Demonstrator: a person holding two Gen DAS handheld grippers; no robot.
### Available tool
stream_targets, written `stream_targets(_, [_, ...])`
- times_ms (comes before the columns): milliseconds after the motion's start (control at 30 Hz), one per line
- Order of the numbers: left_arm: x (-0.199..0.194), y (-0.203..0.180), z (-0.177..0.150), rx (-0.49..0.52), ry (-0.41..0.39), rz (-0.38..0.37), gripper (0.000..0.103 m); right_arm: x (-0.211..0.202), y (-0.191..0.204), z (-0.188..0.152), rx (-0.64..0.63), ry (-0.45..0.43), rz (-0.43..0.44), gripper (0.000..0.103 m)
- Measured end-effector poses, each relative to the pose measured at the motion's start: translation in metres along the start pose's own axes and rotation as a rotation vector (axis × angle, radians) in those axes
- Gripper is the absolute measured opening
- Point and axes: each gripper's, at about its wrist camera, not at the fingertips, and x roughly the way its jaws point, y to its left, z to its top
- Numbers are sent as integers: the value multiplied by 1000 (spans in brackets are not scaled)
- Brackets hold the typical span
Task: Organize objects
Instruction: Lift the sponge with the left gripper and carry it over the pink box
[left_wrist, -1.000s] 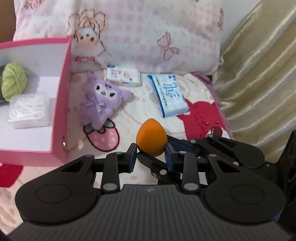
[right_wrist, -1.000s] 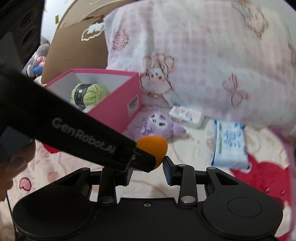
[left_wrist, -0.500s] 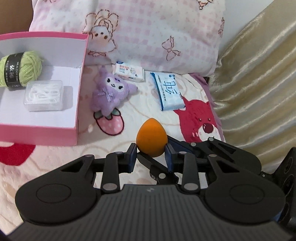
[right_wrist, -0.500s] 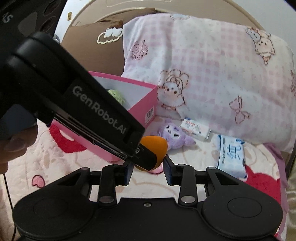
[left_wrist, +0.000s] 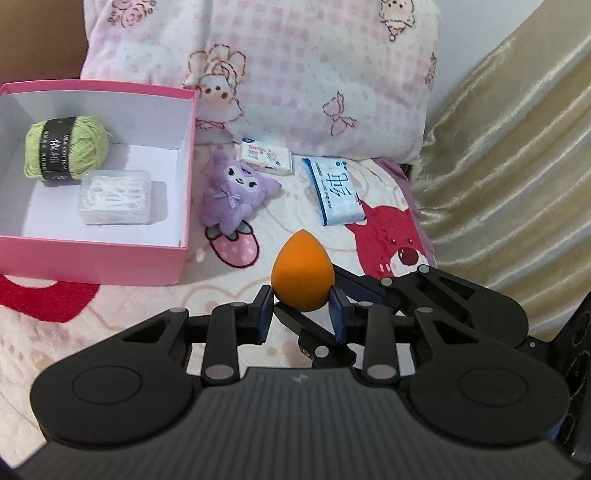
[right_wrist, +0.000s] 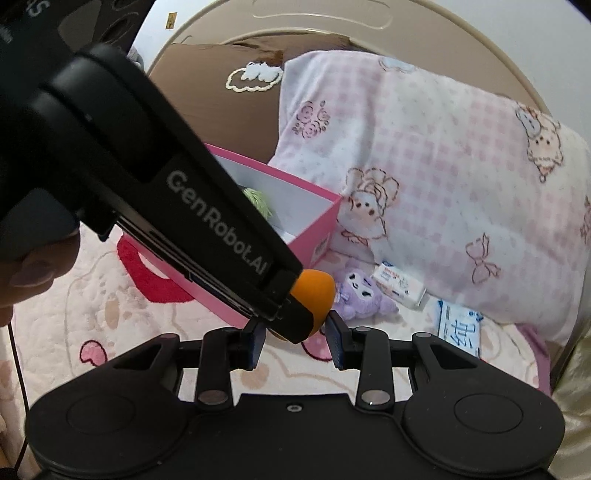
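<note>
Two tissue packs (left_wrist: 338, 192); one plush (left_wrist: 231, 194).

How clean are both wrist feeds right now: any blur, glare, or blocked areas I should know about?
Left wrist view: sharp, evenly lit, with soft shadows inside the pink box and strong fisheye bending at the edges; the gold curtain shows sheen but no washout. Right wrist view: sharp, but the left hand-held gripper crosses the left half, hiding most of the box and part of the orange sponge.

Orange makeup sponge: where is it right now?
In the left wrist view the orange makeup sponge sits centre frame, pinched by both the left gripper and the right gripper, above the bedspread right of the pink box.
</note>
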Motion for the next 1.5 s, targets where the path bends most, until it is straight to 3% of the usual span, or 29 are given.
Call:
stream_targets(333, [-30,13,18,7,-22,7,31,-4,15,29,-28,-29,-2,40])
stream_targets(567, [-53,36,23,-31,-25,7,31,-1,26,54,-76,-8,72,40])
stream_targets(767, [-78,54,45,-45,-57,-19,30,-1,29,85,-123,-41,111,40])
stream_targets(1033, [-81,75,78,-65,-69,45,30,30,32,122,-157,-30,166,40])
stream_targets(1167, [-71,94,100,-105,-59,65,30,57,27,142,-106,6,195,40])
stream_targets(1500, [-25,141,136,-220,3,64,30,132,18,176,-149,197,239,40])
